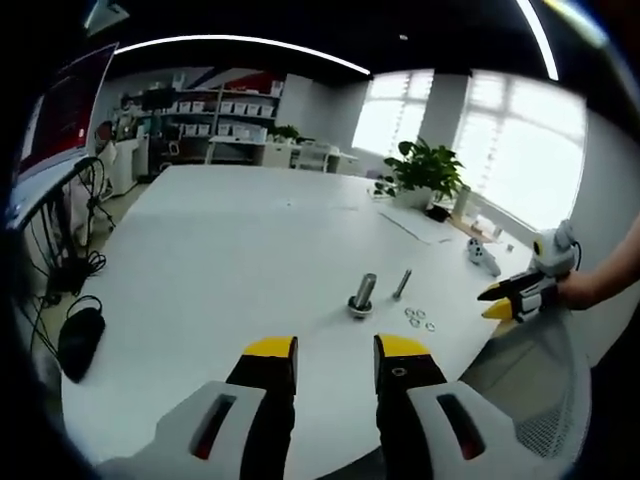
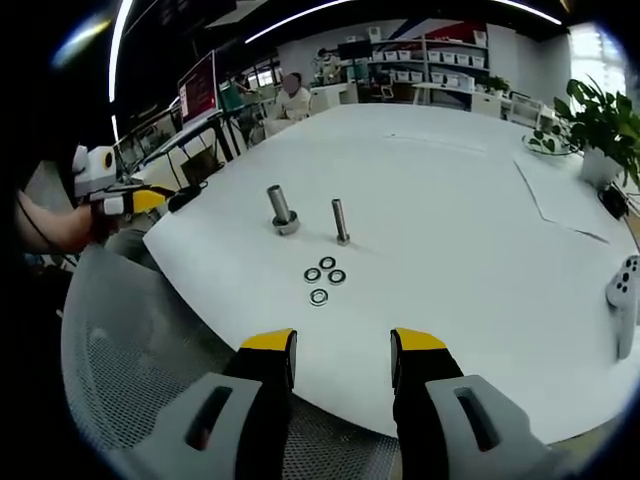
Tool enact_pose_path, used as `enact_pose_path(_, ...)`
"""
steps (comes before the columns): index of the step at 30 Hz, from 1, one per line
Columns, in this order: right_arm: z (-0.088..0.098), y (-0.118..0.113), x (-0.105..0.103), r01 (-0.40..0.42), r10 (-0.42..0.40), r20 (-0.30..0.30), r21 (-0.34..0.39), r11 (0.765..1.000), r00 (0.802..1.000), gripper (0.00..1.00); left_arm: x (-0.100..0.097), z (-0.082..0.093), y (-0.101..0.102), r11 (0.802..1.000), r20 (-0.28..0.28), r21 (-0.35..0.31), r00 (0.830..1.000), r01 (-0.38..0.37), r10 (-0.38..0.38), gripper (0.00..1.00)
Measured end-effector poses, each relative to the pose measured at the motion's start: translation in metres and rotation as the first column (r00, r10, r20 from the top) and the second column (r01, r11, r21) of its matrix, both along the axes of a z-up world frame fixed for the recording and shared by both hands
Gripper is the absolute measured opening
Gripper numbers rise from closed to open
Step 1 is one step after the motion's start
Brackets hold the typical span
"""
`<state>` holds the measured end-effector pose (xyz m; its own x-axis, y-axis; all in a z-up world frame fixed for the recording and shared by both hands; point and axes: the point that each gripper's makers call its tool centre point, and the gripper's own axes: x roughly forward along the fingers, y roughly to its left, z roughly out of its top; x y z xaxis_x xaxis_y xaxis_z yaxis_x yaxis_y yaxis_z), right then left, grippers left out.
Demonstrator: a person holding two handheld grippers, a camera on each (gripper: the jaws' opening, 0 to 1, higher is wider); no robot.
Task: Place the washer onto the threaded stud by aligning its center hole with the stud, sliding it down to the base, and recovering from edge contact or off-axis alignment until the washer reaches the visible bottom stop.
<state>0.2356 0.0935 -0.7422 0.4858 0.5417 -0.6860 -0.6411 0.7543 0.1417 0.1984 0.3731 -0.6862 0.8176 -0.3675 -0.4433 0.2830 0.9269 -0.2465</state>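
**Both claws empty; washers loose, studs bare: risks ahead**

Right gripper view, near to far. The right gripper (image 2: 340, 350) rises from the bottom centre, its jaws apart and holding nothing, poised over the near edge of the white table (image 2: 480, 220). Just beyond, at mid-frame, four washers (image 2: 324, 277) lie flat in a tight cluster. Past them stand a thin stud (image 2: 340, 221) and, to its left, a thicker stud (image 2: 281, 209) with a collar at its base. Neither carries a washer. The left gripper (image 2: 135, 203) waits at the left edge of the frame, off the table.

In the left gripper view, the left gripper (image 1: 335, 350) shows its jaws apart and empty at the bottom centre.

Hazards, by judgement:
- The washers lie flat and close together; a pinch may slip or drag a neighbour along.
- They sit near the table edge, so a nudged washer could roll off.
- A washer presented tilted would likely catch on the stud's tip or threads.
- Bumping the thin stud could topple it.
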Motion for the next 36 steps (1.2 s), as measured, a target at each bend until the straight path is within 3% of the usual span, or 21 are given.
enact_pose_path(20, -0.005, 0.000, 0.001, -0.001, 0.001, -0.013, -0.008, 1.000, 1.000, 0.41, 0.001, -0.009, -0.005, 1.000, 0.007, 0.029, 1.000, 0.011, -0.012, 0.29)
enact_pose_path(36, -0.009, 0.010, 0.009, -0.063, 0.062, -0.033, -0.042, 0.997, 0.998, 0.41, -0.001, -0.014, -0.009, 0.998, -0.001, 0.053, 0.999, 0.033, -0.033, 0.29)
